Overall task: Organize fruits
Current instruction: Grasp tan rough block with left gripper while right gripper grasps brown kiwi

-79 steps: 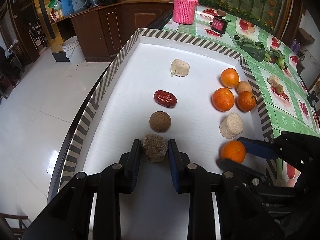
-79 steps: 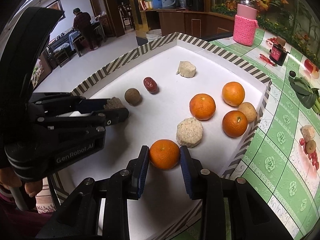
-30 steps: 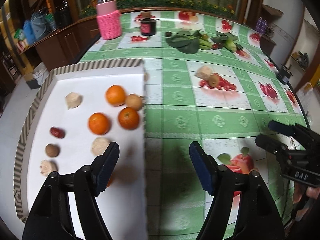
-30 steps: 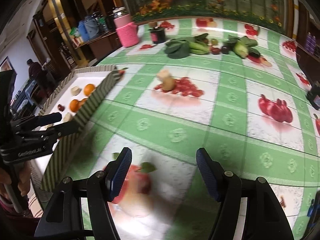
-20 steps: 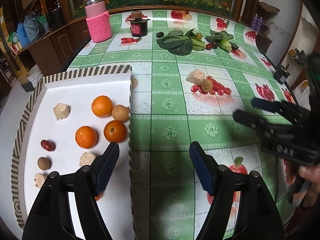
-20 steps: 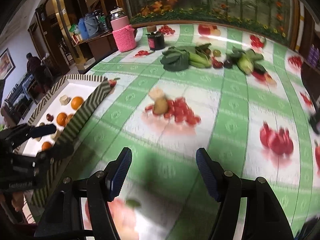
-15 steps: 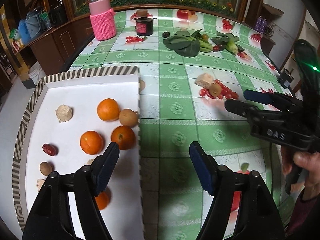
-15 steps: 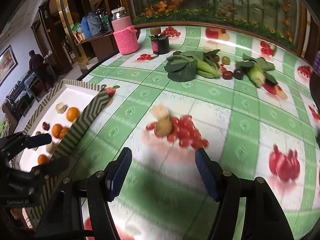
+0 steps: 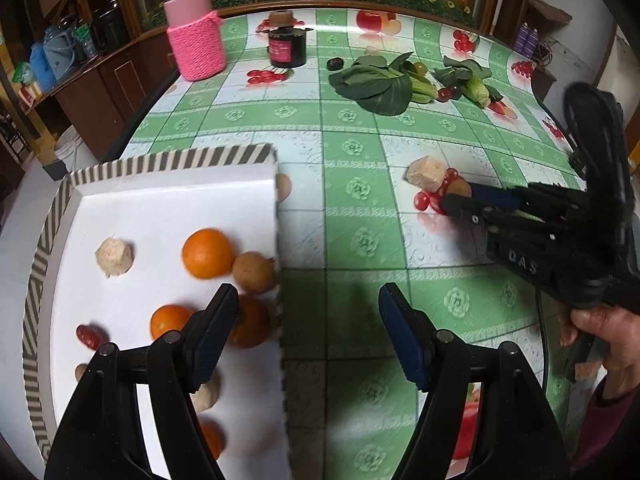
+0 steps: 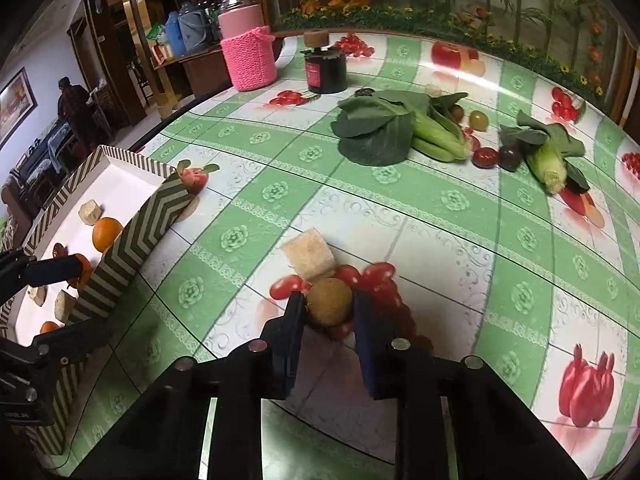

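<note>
Here the right gripper (image 10: 329, 312) has just closed, pinching a round tan-brown fruit (image 10: 329, 301) on the glossy green tablecloth (image 10: 440, 220), beside a rough beige chunk (image 10: 308, 254). The left gripper (image 9: 308, 320) hangs spread and empty. Only its view shows inside the chevron-rimmed white tray (image 9: 160, 200): smooth oranges (image 9: 207, 253).

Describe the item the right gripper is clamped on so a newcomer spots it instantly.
On the green checked tablecloth, right of the striped white tray, find the printed cherries. The right gripper is shut on a round tan-brown fruit there; the pale cube touching it is angular.
</note>
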Demonstrator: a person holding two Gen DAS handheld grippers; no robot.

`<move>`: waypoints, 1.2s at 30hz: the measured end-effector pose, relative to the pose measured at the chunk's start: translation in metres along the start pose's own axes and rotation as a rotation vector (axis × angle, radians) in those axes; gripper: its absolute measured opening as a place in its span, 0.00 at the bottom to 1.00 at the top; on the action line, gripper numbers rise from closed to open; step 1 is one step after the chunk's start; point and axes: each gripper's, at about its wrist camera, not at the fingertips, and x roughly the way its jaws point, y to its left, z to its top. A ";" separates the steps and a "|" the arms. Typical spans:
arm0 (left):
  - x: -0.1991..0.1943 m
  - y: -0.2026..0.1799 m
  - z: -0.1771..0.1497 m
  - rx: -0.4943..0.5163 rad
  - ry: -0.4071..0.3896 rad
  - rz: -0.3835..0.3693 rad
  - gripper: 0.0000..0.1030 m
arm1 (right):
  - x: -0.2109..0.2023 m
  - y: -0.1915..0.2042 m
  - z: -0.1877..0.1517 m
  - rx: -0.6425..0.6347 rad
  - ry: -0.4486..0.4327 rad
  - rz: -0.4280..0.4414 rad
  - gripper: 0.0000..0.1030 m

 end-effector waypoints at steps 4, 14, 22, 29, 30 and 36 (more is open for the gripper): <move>0.004 -0.012 0.012 0.018 0.003 -0.030 0.72 | -0.015 -0.010 -0.009 0.022 -0.016 -0.015 0.24; 0.012 -0.051 0.049 0.135 -0.032 -0.051 0.72 | -0.035 -0.044 -0.032 0.106 -0.035 -0.019 0.25; 0.046 -0.072 0.070 0.222 0.014 -0.094 0.72 | -0.034 -0.048 -0.037 0.121 -0.036 0.017 0.25; 0.070 -0.083 0.076 0.277 0.042 -0.096 0.66 | -0.032 -0.052 -0.039 0.130 -0.028 0.029 0.25; 0.074 -0.083 0.077 0.275 0.048 -0.098 0.59 | -0.031 -0.052 -0.039 0.131 -0.027 0.030 0.25; 0.073 -0.082 0.075 0.274 0.047 -0.104 0.27 | -0.031 -0.053 -0.040 0.126 -0.024 0.032 0.25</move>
